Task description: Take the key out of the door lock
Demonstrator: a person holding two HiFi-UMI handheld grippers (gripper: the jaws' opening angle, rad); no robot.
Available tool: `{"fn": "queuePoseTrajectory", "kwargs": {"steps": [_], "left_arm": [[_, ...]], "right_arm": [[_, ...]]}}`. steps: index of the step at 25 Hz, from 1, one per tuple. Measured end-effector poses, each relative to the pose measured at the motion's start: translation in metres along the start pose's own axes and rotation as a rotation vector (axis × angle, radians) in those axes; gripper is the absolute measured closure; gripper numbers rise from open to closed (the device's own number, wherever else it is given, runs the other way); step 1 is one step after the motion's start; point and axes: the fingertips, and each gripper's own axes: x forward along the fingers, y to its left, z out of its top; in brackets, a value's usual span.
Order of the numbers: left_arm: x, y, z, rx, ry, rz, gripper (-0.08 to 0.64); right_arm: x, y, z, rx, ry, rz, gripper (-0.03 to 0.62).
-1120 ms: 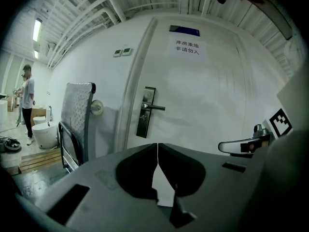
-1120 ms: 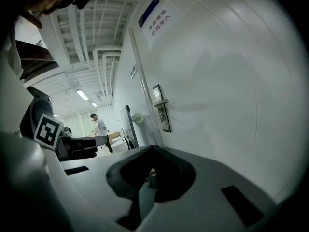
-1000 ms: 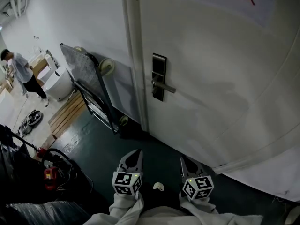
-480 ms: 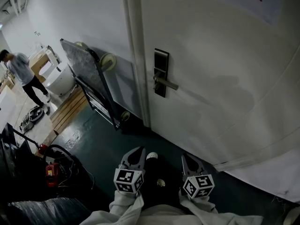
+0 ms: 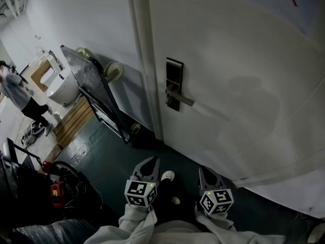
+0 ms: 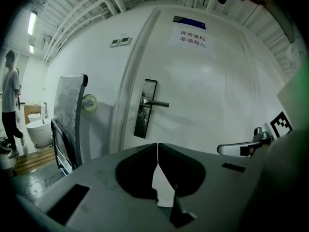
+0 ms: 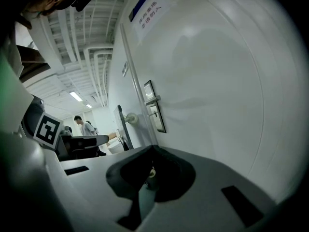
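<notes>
The white door carries a dark metal lock plate [image 5: 173, 84] with a lever handle [image 5: 181, 99]. In the left gripper view a small stub that may be the key [image 6: 141, 115] sticks out of the lock plate [image 6: 146, 108] just under the lever. Both grippers hang low, well short of the door. My left gripper [image 5: 148, 165] is shut, its tips [image 6: 157, 144] meeting with nothing between them. My right gripper [image 5: 206, 174] is also shut and empty, and its view shows the lock plate [image 7: 155, 112] off to the left, far ahead.
A flat trolley [image 5: 89, 80] leans on the wall left of the door frame. Beyond it are a white ceramic fixture [image 5: 60, 88], a wooden pallet [image 5: 73, 121] and a standing person [image 5: 15, 93]. A red tool with cables [image 5: 56, 192] lies at lower left. My shoe [image 5: 167, 176] shows between the grippers.
Both grippers and my view have shifted slightly towards the door; a shoe has stepped forward between them. The person at far left has walked further left.
</notes>
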Motion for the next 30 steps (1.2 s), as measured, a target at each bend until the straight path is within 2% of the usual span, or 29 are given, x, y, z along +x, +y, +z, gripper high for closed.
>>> {"fn": "queuePoseTrajectory", "kwargs": {"steps": [14, 24, 27, 30], "left_arm": [[0.073, 0.035, 0.033, -0.012, 0.001, -0.035, 0.545], [0.124, 0.058, 0.054, -0.047, -0.003, -0.090, 0.545], [0.138, 0.064, 0.058, -0.085, 0.004, -0.131, 0.543], [0.153, 0.069, 0.062, -0.214, 0.013, -0.179, 0.545]], "right_arm": [[0.073, -0.013, 0.038, -0.009, -0.001, 0.001, 0.540], [0.118, -0.032, 0.064, -0.011, 0.003, -0.046, 0.540], [0.131, -0.033, 0.069, -0.010, 0.000, -0.060, 0.540], [0.140, -0.039, 0.075, 0.002, -0.008, -0.087, 0.540]]}}
